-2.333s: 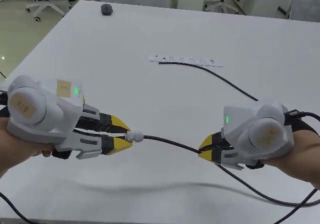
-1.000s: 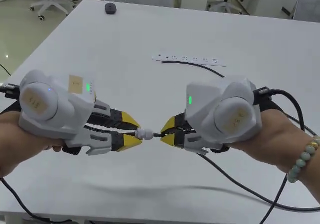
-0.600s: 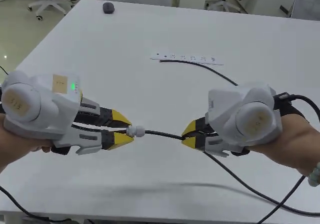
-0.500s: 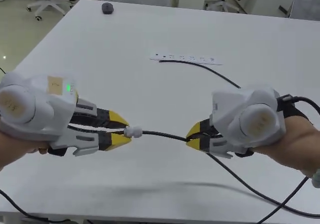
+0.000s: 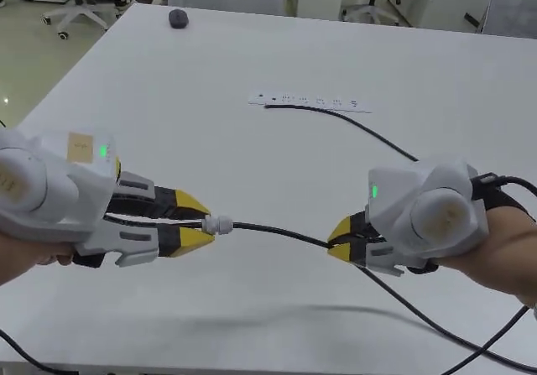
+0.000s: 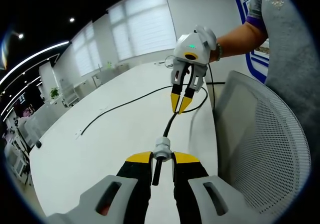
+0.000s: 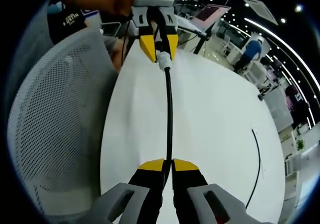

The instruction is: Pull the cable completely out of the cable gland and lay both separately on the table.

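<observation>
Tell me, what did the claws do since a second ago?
The right claw, shut on the cable, pulled away to the right from the left claw, so more cable now stretches between them. The left claw stays shut on the cable gland. The power strip stayed put.

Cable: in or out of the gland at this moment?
In. The cable enters the gland, and a black stub shows behind it, inside the left gripper.
</observation>
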{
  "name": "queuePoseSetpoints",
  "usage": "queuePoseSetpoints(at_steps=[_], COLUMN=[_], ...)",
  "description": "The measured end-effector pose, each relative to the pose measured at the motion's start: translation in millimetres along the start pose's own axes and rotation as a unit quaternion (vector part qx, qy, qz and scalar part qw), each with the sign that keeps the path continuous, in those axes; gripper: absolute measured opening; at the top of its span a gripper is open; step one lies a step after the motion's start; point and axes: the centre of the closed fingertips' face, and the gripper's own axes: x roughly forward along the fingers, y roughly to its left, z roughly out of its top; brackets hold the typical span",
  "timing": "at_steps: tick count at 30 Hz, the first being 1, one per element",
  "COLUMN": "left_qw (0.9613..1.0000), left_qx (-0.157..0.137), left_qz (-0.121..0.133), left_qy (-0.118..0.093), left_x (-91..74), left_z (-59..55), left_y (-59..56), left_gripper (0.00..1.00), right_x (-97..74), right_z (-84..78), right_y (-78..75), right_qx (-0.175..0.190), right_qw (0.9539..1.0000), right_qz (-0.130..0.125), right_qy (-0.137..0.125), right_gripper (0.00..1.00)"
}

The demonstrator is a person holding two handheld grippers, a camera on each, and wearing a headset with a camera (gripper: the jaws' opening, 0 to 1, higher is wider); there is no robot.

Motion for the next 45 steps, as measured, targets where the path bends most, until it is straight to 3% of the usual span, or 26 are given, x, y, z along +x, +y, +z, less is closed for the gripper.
queuePoseSetpoints(at_steps=[10,14,17,24,29,38,41,45], left_qw=[1.0000,0.9999,0.9999,0.9999,0.9999,0.9996,0.9997,0.9996], left_qx=[-0.006,-0.010,-0.010,-0.009,-0.005,-0.001,0.000,-0.003], left_qz=[0.001,0.004,0.001,-0.004,-0.009,-0.015,-0.013,-0.010], left_qy=[-0.001,0.003,0.003,-0.005,-0.010,-0.023,-0.021,-0.025], left_x=[1.3,2.4,4.4,6.9,7.3,5.7,5.1,3.5], left_z=[-0.8,-3.0,-2.6,4.0,8.9,15.5,15.0,16.1], left_y=[1.1,3.5,2.1,0.7,-2.0,-6.0,-5.9,-3.6], left_gripper=[0.15,0.15,0.15,0.15,0.15,0.15,0.15,0.15], right_x=[0.2,-4.1,-7.0,-4.6,9.0,23.9,23.6,19.5], right_z=[-0.9,9.0,22.2,77.1,97.9,105.9,104.6,104.5], right_y=[1.0,-2.7,-5.3,-3.6,1.4,5.9,5.1,2.6], right_qx=[0.011,0.028,0.024,0.010,-0.013,-0.041,-0.049,-0.052], right_qw=[0.9999,0.9994,0.9991,0.9956,0.9945,0.9946,0.9946,0.9941], right_qz=[0.002,-0.002,-0.008,0.004,0.016,0.028,0.028,0.021], right_qy=[0.000,-0.020,-0.033,-0.093,-0.103,-0.091,-0.088,-0.093], right_gripper=[0.00,0.04,0.04,0.05,0.07,0.06,0.00,0.00])
